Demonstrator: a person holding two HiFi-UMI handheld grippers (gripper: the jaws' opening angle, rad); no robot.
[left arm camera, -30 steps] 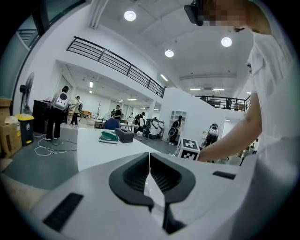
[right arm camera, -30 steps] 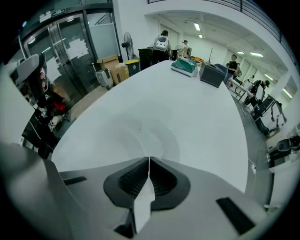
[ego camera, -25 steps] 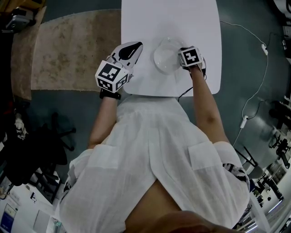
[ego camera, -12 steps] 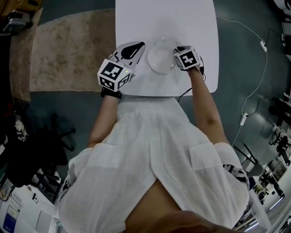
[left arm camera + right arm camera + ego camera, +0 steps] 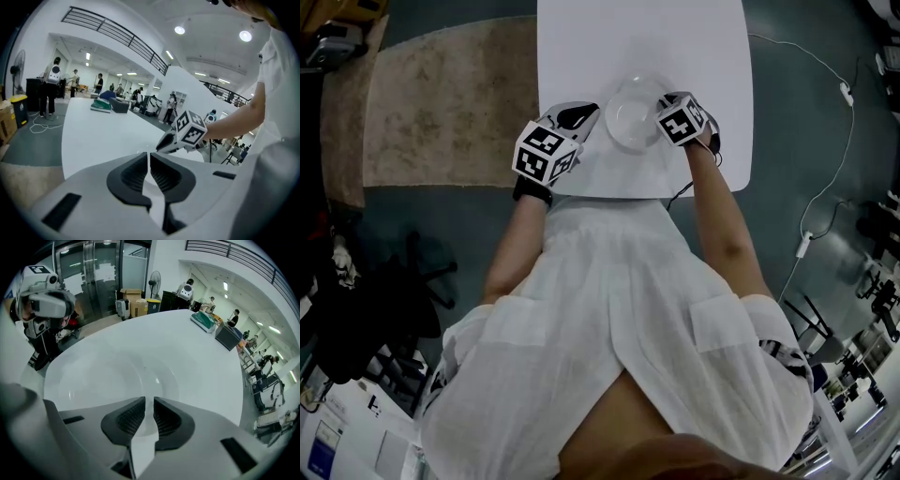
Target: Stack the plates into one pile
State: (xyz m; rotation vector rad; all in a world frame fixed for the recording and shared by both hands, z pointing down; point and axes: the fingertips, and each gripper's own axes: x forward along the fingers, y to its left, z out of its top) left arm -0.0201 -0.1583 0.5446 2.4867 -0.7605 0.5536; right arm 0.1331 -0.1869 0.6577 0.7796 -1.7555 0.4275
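head view brightness: dim, cool grey cast; white rectangular tabletop (image 5: 675,56) near blown out, dark grey floor (image 5: 469,234) murky.
light source: round recessed ceiling lamps (image 5: 245,35) overhead, flaring white in left gripper view.
glare: small specular spots on glossy white round plate (image 5: 108,371).
shadows: soft, faint, diffuse edges.
distortion: heavy fisheye, bowed lines, black vignette corners in both gripper views.
focus: nearest foreground soft; distant background readable.

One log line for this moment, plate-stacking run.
left tool: shut, empty, left of plate pile | right tool: jaws just opening, nothing pinched, over pile's rim | table: single pile
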